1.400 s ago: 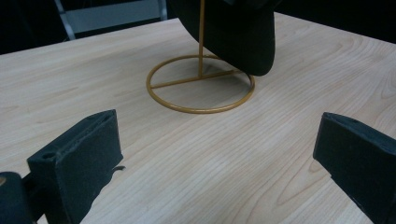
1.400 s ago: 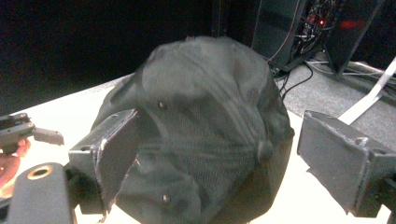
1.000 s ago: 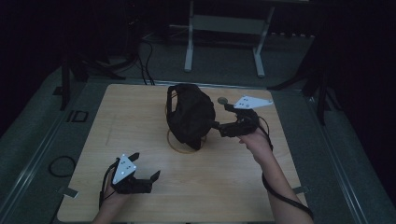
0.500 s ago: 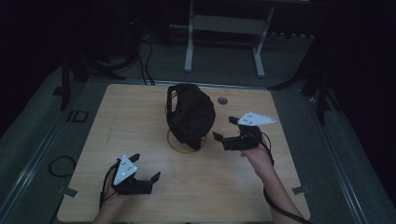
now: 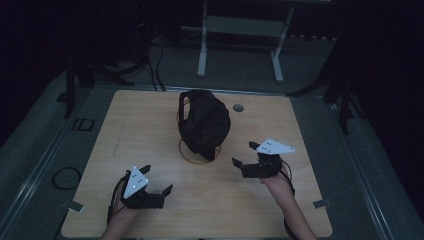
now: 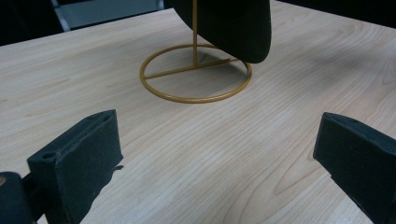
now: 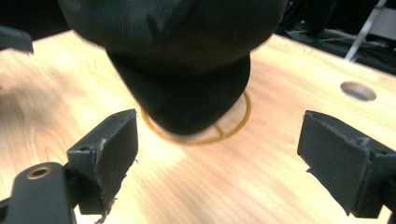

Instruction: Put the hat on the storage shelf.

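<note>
Black cap is hanging on a gold wire stand mid-table, its ring base resting on the light wood table; dark room, metal frame and cables lying behind. Left gripper view is showing the stand's upright post, hidden from above. Left gripper and right gripper are both sitting wide open, gripping nothing, near the stand.

We see black bag, plain, no pattern. Stand under it gold-yellow wire ring. Table pale wood with fine grain lines. Both grippers' fingers matte black. White three-cornered plate tops right gripper and left gripper.
</note>
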Demonstrator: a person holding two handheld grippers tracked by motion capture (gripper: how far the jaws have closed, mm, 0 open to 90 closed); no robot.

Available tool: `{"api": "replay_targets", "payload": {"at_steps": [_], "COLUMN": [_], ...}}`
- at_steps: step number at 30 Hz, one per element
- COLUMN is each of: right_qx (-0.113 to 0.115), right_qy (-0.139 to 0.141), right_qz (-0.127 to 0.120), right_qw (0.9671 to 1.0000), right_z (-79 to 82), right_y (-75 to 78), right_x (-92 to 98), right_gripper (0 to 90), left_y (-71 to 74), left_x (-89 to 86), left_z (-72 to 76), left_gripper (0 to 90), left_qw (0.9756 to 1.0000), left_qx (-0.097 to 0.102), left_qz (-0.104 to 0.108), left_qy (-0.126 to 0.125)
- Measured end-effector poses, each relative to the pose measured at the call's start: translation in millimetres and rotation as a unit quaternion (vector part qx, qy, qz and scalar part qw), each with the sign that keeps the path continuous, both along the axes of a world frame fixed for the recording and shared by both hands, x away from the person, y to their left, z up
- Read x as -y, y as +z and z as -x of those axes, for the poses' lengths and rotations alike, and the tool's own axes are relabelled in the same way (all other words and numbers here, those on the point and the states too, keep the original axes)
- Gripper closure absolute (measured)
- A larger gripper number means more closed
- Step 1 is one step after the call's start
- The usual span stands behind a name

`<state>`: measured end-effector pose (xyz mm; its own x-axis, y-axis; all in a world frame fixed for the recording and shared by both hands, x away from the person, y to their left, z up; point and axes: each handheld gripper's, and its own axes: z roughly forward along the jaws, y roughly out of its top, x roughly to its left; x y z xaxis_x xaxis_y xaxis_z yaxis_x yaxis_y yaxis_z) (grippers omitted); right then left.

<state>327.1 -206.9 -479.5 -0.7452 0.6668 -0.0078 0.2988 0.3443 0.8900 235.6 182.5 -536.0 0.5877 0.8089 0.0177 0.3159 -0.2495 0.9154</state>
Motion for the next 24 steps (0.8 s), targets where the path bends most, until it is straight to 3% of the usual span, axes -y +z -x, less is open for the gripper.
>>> {"api": "replay_targets", "payload": {"at_steps": [17,24], "right_qx": [-0.026,-0.036], "right_qy": [0.009,0.029], "right_qz": [0.002,0.021], "right_qw": [0.9996,0.9987], "right_z": [9.5,19.3], "right_y": [-36.8,-49.6], "right_x": [15.9,22.1], "right_gripper": [12.9,13.2], "left_y": [-5.6,-5.8], "left_x": [0.9,-1.1], "left_z": [-1.7,-1.9], "left_gripper": [1.5,1.5], "left_qw": [0.9998,0.9998], "left_qx": [-0.016,-0.015], "left_qz": [0.001,0.007], "left_qy": [-0.014,-0.01]}}
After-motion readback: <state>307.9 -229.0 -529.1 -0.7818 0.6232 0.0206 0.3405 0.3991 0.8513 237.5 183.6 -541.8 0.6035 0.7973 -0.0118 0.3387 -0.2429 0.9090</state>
